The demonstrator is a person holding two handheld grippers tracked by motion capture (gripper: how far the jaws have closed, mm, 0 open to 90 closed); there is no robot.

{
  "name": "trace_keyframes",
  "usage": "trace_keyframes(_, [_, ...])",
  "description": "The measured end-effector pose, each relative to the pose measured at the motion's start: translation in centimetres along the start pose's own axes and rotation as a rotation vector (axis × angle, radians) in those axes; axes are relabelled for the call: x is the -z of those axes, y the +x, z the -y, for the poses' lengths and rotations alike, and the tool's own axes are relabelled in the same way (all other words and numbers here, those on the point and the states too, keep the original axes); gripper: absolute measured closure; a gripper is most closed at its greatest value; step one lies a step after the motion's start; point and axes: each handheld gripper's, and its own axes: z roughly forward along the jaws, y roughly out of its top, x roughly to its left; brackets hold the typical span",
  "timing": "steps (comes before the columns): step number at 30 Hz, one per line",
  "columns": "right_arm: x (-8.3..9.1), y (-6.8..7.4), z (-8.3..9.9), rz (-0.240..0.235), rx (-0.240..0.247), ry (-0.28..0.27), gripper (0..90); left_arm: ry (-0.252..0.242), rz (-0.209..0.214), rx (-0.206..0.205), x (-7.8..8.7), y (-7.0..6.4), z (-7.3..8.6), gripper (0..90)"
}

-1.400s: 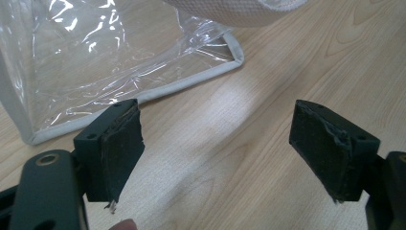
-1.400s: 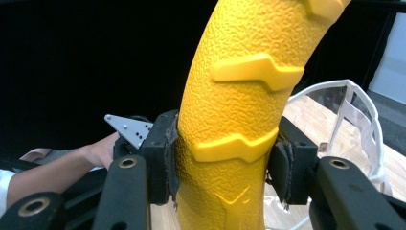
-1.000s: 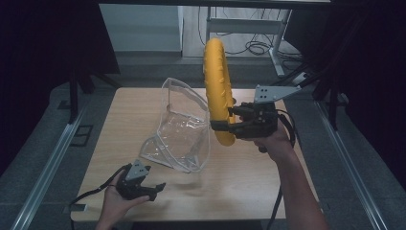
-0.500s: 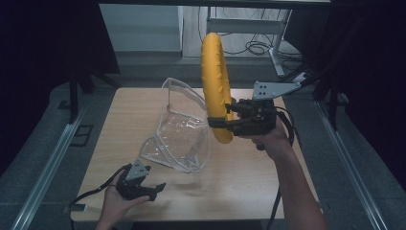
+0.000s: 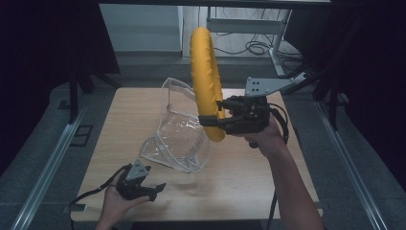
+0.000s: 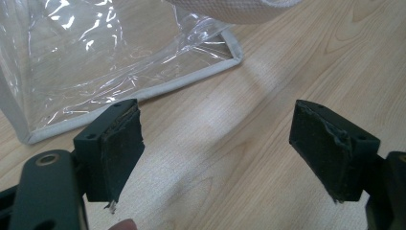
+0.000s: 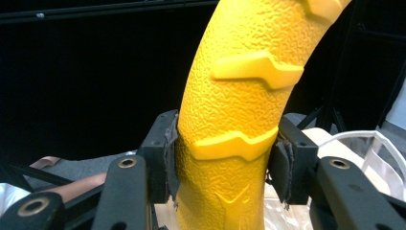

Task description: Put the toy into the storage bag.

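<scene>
Item 1, nearest: my left hand-held gripper (image 5: 152,188), resting at the near left edge of the worktop (image 5: 249,187). Jaws stand wide apart with nothing between them; in the left gripper view only bare wood lies between the pads (image 6: 119,148).

Item 2: clear plastic bag (image 5: 179,139) with pale piping, slumped on the worktop just beyond the left hand-held gripper. Its mouth gapes upward at the far side, the rim (image 5: 173,84) standing loosely.

Item 3: my right hand-held gripper (image 5: 215,115), raised above the worktop's right half, clamped across the lower arc of the yellow ring (image 5: 207,86). In the right gripper view both pads press the ring's (image 7: 230,120) pebbled sides, ribs showing on its face.

Item 4: yellow ring, held in the air above and just right of the bag, clear of the worktop. It stands on edge, seen almost edge-on from the high view; its long axis runs near vertical, the top leaning slightly left and away, the lowest part hanging beside the bag's right wall.

Handling note, my judgement: the ring appears bound for the bag. I would bring the left hand-held gripper up to pinch the rim and hold the mouth wide, then tip the ring flatter and lower it edge first, keeping the ribs from snagging the film.
</scene>
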Motion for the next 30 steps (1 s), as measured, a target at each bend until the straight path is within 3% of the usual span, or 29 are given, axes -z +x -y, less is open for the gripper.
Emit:
trace_keyframes(9, [-1.8, 0.3, -0.3, -0.059, -0.004, -0.005, 50.6, -0.001, 0.001, 0.001, 0.0, 0.0, 0.0, 18.7])
trace_keyframes(20, [-3.8, 0.2, -0.1, -0.097, -0.002, 0.002, 50.6, 0.001, 0.001, -0.001, 0.0, 0.0, 0.0, 18.7])
trace_keyframes(30, [-5.5, -0.4, 1.1, -0.127, -0.029, 0.019, 50.5, 0.004, 0.000, -0.002, 0.0, 0.0, 0.0, 18.6])
